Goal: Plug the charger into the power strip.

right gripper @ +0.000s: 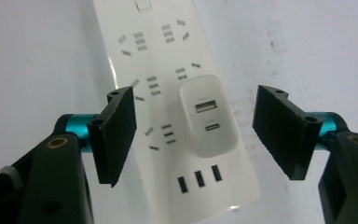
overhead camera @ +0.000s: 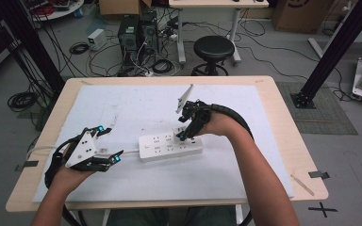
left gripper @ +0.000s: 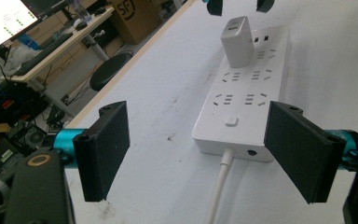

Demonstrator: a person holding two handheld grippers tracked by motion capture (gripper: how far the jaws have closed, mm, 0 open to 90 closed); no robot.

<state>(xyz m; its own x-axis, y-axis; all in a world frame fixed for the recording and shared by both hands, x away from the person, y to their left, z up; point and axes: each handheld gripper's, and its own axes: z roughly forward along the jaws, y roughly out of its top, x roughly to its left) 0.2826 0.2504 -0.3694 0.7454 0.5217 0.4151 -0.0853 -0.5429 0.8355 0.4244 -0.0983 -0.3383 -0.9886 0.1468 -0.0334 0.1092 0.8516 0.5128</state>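
White power strip [overhead camera: 170, 147] | long axis left-right, cable leftward | charger [right gripper: 208, 120] plugged upright | both jaws wide, empty

One white power strip [overhead camera: 170, 146], one white charger [right gripper: 208, 119] plugged into it, two grippers [overhead camera: 104, 145] [overhead camera: 185, 123]

We hold our left gripper [overhead camera: 109, 143] low at the left, jaws spread wide and level, pointing right, our right gripper [overhead camera: 185, 133] tilted steeply downward from a bent wrist, its jaws apart with nothing pressed between the pads [right gripper: 117, 128], both forearms reaching in from below
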